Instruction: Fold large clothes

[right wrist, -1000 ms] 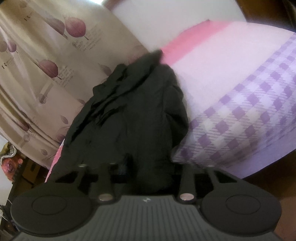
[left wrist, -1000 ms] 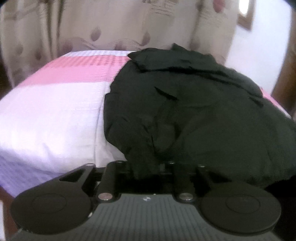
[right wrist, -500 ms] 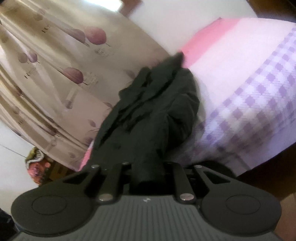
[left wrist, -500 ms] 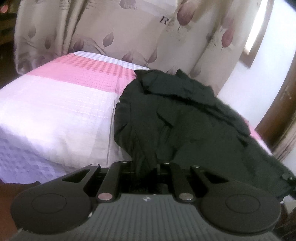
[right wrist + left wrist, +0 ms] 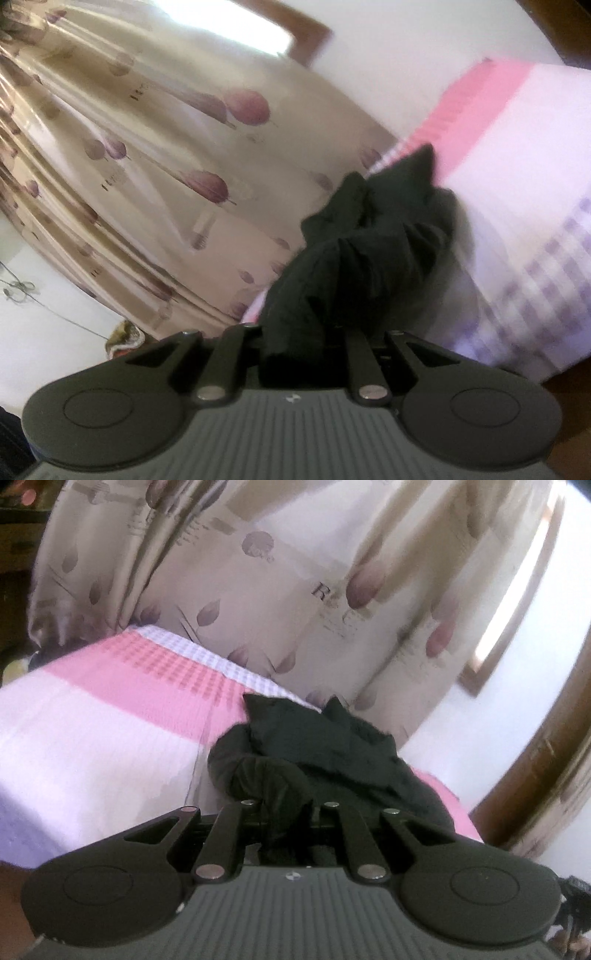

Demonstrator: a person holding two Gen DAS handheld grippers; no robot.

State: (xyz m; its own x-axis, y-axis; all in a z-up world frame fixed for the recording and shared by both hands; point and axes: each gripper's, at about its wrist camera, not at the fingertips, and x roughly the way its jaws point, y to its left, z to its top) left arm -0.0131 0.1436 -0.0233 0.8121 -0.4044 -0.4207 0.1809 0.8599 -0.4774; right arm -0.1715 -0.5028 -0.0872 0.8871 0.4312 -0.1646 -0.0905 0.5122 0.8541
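A large black garment (image 5: 314,753) lies bunched on the bed (image 5: 92,731), its near edge pulled up off the cover. My left gripper (image 5: 286,812) is shut on a fold of that edge; the cloth hides its fingertips. In the right wrist view the same black garment (image 5: 369,243) hangs from my right gripper (image 5: 301,339), which is shut on another part of the near edge. The far end of the garment still rests on the pink stripe of the bed (image 5: 517,155). Both views are blurred by motion.
A beige curtain (image 5: 277,572) with leaf prints hangs behind the bed. A white wall and a brown wooden frame (image 5: 535,757) stand to the right. The bed cover has pink, white and lilac check bands (image 5: 546,266). A window (image 5: 258,33) glows above the curtain.
Both grippers have risen with the garment's near edge pinched in them. The black cloth has gathered up off the bed into a narrower bunch, and more curtain fills both views.
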